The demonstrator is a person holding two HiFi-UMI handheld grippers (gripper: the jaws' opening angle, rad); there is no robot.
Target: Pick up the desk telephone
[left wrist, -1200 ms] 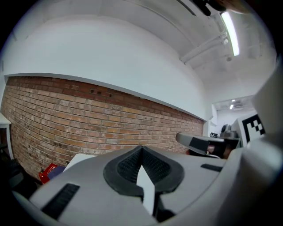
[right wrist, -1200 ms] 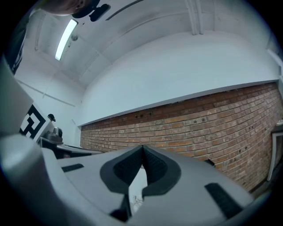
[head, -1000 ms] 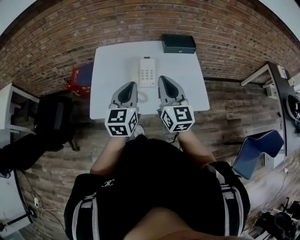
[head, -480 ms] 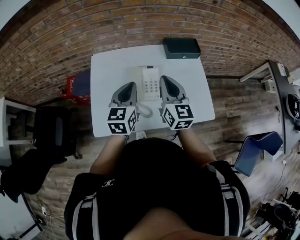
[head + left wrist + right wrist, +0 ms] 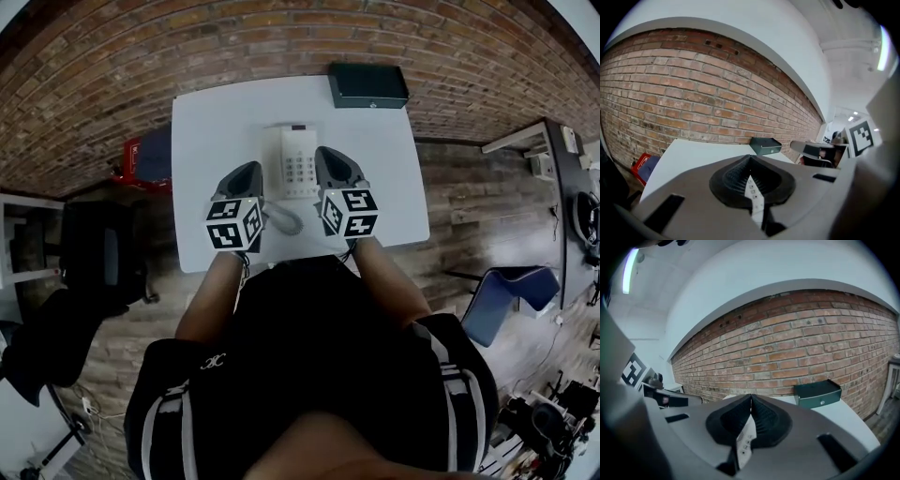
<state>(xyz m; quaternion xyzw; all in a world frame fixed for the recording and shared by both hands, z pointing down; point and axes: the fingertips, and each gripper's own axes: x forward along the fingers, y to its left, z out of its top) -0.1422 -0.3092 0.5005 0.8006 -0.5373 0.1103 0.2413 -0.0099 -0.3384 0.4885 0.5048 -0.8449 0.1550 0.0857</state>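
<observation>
The white desk telephone [image 5: 292, 161] lies keypad up in the middle of the white table [image 5: 206, 131], and its coiled cord [image 5: 284, 219] trails toward the near edge. My left gripper [image 5: 247, 170] hovers just left of the phone, shut and empty. Shut and empty too, my right gripper [image 5: 327, 153] hangs just right of it. In the left gripper view the closed jaws [image 5: 750, 160] hide all but a strip of the phone's keypad [image 5: 754, 196]. The right gripper view is much the same: shut jaws [image 5: 751, 397] and a sliver of the phone [image 5: 746, 440].
A dark green box [image 5: 367, 84] stands at the table's far right corner against the brick wall [image 5: 693, 103]. A red item [image 5: 141, 159] sits on the floor left of the table, near a black chair [image 5: 94, 253]. A blue chair [image 5: 502, 300] stands at right.
Both grippers moved forward and lower over the table and now flank the phone. The table and phone sit nearer in the head view. Both jaws stayed shut.
</observation>
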